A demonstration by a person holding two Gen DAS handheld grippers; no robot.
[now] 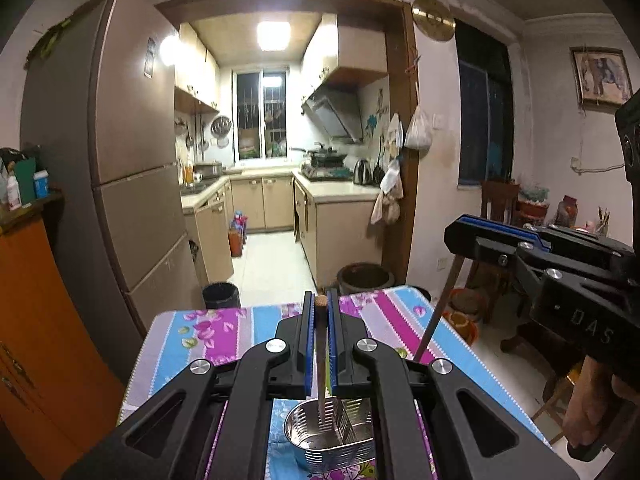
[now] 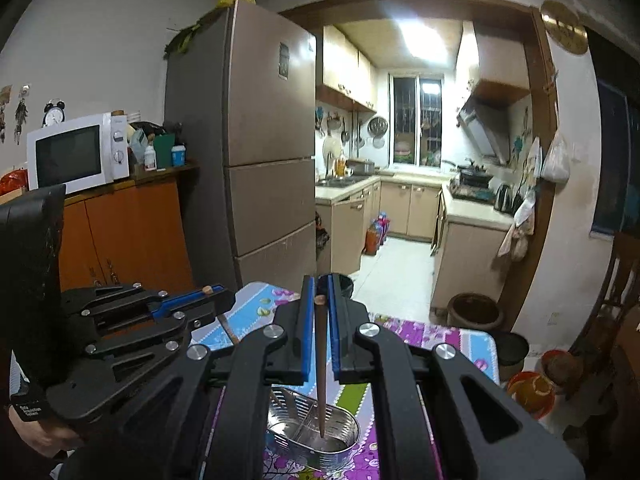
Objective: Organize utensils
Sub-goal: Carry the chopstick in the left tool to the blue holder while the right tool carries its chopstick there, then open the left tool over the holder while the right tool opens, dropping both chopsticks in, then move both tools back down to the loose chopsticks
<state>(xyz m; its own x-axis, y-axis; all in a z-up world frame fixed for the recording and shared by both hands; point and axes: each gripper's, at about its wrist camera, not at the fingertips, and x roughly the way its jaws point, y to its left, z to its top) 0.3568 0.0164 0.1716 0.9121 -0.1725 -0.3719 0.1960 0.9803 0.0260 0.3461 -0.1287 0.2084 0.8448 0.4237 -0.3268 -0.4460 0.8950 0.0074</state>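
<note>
Steel is the landmark: a perforated utensil caddy (image 1: 332,436) stands on the floral tablecloth (image 1: 224,332). From the left wrist view, the left gripper (image 1: 320,312) is pinched tight on a brown chopstick (image 1: 321,360), whose tip hangs just above the caddy. Right of the caddy, the right gripper (image 1: 460,232) pinches a second chopstick (image 1: 438,308).

From the right wrist view, the right gripper (image 2: 319,300) is clamped on its chopstick (image 2: 321,368), tip over the caddy (image 2: 316,432). Left of the caddy, the left gripper (image 2: 216,294) is visible.
</note>
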